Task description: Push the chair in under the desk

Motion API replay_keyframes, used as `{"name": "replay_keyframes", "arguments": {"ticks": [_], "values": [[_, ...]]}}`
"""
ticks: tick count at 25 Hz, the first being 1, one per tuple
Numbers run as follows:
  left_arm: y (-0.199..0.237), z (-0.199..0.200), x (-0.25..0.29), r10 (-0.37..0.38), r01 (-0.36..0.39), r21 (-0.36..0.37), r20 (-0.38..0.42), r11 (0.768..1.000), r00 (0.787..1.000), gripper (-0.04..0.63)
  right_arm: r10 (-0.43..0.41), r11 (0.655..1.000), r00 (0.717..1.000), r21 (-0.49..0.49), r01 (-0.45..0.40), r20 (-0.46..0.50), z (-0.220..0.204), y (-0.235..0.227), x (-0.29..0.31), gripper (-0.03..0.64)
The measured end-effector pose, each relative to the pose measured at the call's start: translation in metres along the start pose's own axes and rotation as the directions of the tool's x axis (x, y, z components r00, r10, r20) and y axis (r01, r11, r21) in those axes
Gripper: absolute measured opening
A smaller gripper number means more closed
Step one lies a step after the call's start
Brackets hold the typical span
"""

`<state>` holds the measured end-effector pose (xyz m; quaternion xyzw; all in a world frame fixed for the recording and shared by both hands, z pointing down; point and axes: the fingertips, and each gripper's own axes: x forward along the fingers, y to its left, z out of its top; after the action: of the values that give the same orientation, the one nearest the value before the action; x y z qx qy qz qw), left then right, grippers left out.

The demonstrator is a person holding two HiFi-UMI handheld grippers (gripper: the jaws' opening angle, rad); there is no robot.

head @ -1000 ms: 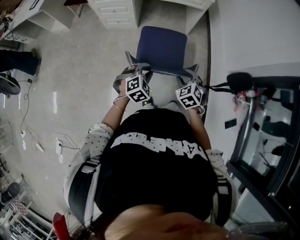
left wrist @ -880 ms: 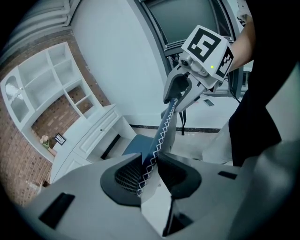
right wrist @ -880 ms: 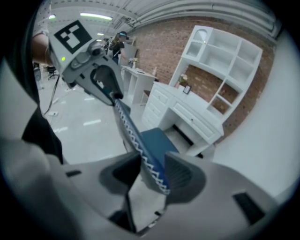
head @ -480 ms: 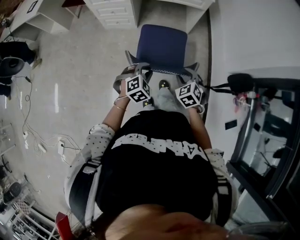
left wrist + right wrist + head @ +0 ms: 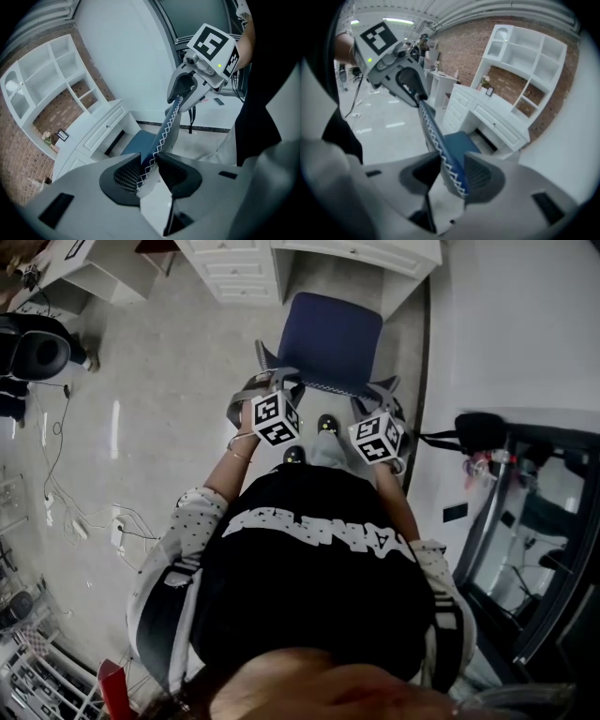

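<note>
The chair has a blue seat (image 5: 328, 334) and a thin backrest (image 5: 323, 385) edged with white zigzag stitching. It stands facing the opening of the white desk (image 5: 366, 251). My left gripper (image 5: 270, 382) clamps the backrest's top edge at its left end, and my right gripper (image 5: 382, 397) clamps the right end. In the left gripper view the backrest (image 5: 168, 126) runs between the pads of the left gripper (image 5: 150, 171), whose jaws have just been opening a little. The right gripper (image 5: 452, 176) holds the backrest (image 5: 436, 136) the same way, above the seat (image 5: 461, 143).
A white drawer unit (image 5: 234, 263) flanks the desk opening on the left. A shelf hutch (image 5: 525, 61) rises against the brick wall. Cables (image 5: 56, 512) and a black office chair (image 5: 37, 348) lie to the left. Dark glass furniture (image 5: 534, 521) stands at the right.
The chair and both grippers have moved toward the desk, which now shows more at the top of the head view. The black chair at far left has shifted.
</note>
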<state>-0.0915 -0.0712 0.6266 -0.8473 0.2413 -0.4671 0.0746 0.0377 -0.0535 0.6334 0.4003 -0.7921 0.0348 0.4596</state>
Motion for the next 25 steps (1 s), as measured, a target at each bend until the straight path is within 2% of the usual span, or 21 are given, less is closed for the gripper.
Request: {"name": "replay_keyframes", "arguments": {"ticks": [6, 25], "values": [[0.004, 0.004, 0.006, -0.042, 0.042, 0.004, -0.016, 0.999, 0.999, 0.144, 0.024, 1.0, 1.0, -0.005, -0.024, -0.002, 0.001, -0.008, 0.004, 0.175], [0.017, 0.036, 0.037, -0.038, 0.038, 0.013, -0.014, 0.999, 0.999, 0.14, -0.003, 1.0, 1.0, -0.021, 0.003, -0.009, -0.011, -0.057, 0.019, 0.178]]}}
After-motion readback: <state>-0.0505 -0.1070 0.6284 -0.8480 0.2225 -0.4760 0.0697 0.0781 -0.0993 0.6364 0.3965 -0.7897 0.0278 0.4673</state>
